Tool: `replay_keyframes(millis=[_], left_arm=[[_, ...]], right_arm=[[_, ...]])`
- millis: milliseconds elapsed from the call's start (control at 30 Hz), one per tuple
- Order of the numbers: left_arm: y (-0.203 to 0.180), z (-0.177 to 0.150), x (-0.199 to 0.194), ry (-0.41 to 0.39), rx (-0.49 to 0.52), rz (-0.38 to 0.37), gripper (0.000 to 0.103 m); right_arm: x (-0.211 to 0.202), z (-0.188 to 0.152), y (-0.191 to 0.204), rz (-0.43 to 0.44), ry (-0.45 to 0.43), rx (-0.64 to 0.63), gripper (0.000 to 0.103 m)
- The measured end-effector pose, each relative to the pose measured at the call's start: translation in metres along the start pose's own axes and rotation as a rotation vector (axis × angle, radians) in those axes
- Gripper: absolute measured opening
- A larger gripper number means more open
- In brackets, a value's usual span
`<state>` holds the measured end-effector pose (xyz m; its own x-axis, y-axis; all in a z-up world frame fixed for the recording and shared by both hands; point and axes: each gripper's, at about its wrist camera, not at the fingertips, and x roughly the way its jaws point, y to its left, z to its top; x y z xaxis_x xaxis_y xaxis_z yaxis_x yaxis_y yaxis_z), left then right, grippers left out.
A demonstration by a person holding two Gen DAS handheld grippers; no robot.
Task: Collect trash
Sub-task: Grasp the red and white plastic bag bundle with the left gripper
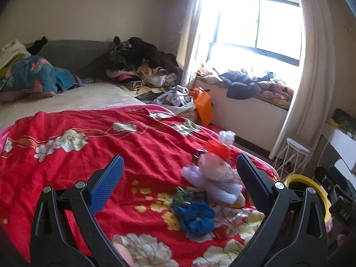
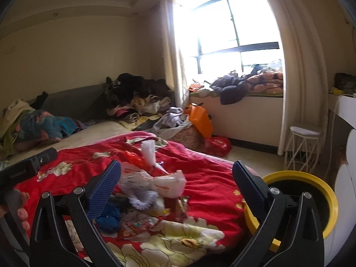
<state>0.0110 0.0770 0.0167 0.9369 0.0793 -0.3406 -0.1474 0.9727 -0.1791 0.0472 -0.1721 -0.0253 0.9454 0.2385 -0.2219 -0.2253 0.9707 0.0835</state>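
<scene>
Left wrist view
Writing: white characters on a dark box at the right edge, too blurred to read.
Left claw point(image 1: 179, 173): spread wide, holding nothing, above the red floral blanket point(image 1: 93, 146).
Trash pile point(image 1: 209, 191): on the blanket, between the fingers and nearer the right one; white crumpled wrappers, a blue scrap and an orange piece, all blurred.
Bin point(image 1: 311, 184): yellow-rimmed, beside the blanket's right edge.

Right wrist view
Right claw point(image 2: 176, 172): spread wide, holding nothing.
Trash pile point(image 2: 151, 182): on the blanket point(image 2: 211, 178), between the fingers, nearer the left one.
Bin point(image 2: 316, 191): just right of the blanket, behind the right finger.
Left claw point(image 2: 29, 166): at the blanket's left edge, its grip hidden.
Room: bedroom; bed, clothes heaped at the headboard, bright curtained window point(image 2: 233, 29).
</scene>
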Motion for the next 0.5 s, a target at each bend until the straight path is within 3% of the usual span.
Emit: replay_keyframes(millis=[233, 367, 500], left_arm=[[0.013, 0.023, 0.023, 0.022, -0.010, -0.019, 0.093], [-0.001, 0.034, 0.040, 0.035, 0.013, -0.097, 0.093], [-0.026, 0.038, 0.070, 0.097, 0.088, -0.140, 0.093]], right_arm=[[0.030, 0.009, 0.002, 0.029, 0.037, -0.017, 0.097], [0.056, 0.013, -0.008, 0.011, 0.074, -0.015, 0.097], [0.088, 0.015, -0.022, 0.017, 0.137, -0.004, 0.097]])
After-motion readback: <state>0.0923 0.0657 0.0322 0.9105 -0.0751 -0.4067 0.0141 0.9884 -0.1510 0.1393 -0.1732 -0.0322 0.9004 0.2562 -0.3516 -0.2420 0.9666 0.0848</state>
